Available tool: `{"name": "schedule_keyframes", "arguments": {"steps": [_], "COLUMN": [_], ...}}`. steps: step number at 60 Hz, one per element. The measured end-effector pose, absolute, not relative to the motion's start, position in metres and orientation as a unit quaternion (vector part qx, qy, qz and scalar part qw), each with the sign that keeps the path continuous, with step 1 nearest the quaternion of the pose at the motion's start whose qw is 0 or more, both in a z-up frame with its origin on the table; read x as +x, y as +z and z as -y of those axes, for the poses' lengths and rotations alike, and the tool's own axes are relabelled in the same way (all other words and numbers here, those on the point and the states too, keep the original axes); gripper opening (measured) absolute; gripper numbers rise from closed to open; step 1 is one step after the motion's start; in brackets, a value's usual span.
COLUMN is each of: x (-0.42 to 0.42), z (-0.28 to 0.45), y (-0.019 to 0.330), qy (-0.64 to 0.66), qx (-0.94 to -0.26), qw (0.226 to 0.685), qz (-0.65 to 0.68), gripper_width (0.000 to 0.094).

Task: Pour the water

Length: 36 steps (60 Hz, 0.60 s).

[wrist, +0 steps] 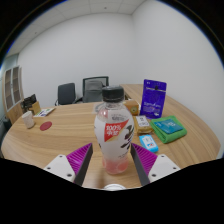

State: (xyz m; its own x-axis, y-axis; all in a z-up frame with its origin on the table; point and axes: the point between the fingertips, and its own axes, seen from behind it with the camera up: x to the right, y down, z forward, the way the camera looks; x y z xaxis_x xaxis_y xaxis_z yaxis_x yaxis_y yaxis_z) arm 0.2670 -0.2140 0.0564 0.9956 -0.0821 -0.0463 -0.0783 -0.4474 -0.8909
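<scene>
the gripper (113, 165) holds a capped water bottle (113, 128) upright, both purple pads (78, 157) pressed on its lower body, above the near edge of the wooden tabletop (70, 125). a white cup rim (115, 187) shows below it, likely the pouring target; the cap would block pouring.

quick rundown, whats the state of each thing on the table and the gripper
bottle: upright, cap on, between the fingers
gripper: fingers around the bottle, grip not clear
blue box: standing upright
green pack: lying flat
chairs: pushed to the table's far side
</scene>
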Motion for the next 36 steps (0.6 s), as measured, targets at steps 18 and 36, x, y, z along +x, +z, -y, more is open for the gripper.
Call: {"name": "schedule_keyframes", "arguments": {"steps": [18, 36], "x": [0.277, 0.272], "z": [0.196, 0.189], "y": [0.063, 0.083], "qy": [-0.029, -0.089], "qx": [-0.828, -0.83], "qw": [0.556, 0.548], "qz": [-0.064, -0.053], "gripper_width": [0.041, 0.033]}}
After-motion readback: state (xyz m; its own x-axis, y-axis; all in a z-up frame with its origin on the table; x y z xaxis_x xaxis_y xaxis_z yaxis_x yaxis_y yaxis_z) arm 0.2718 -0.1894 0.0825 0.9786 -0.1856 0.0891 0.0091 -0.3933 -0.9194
